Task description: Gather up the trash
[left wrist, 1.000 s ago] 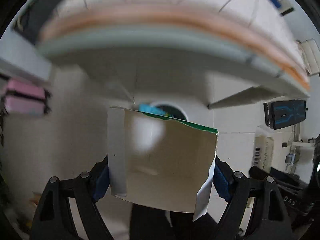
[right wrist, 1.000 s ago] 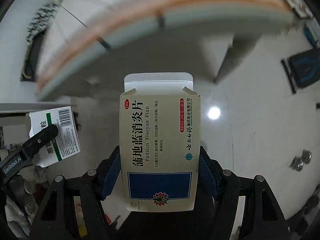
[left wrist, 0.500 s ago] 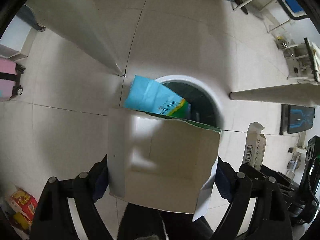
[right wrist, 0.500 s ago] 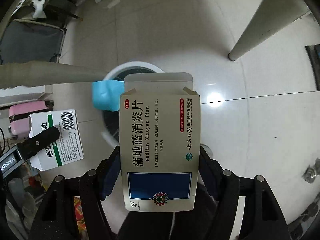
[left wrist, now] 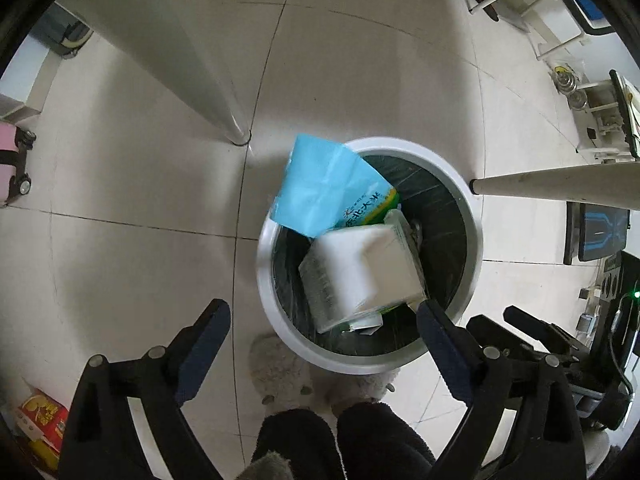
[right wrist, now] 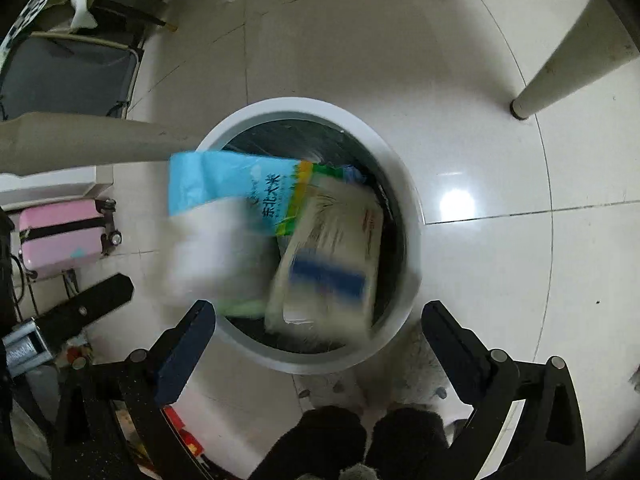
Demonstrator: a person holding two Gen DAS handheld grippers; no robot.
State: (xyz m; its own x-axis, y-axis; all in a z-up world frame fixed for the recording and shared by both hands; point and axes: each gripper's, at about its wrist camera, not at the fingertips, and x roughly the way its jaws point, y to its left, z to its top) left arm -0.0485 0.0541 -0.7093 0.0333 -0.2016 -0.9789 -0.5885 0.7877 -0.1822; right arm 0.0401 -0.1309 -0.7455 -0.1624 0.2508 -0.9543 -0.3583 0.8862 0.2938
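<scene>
— Where are we with the trash?

— Both our claws, left and right, are spread wide and empty. The white cardboard box and the blurred beige-and-blue medicine carton lie in the round white bin, the blue plastic bag draped over its rim at eleven o'clock.

— What's left?

— Probably the red packet on the floor at eight o'clock.

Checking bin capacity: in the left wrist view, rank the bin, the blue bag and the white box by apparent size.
1. White bin, clearly the largest.
2. Blue bag and white box look about alike; the box may be nearer the camera, so I won't rank them.
</scene>
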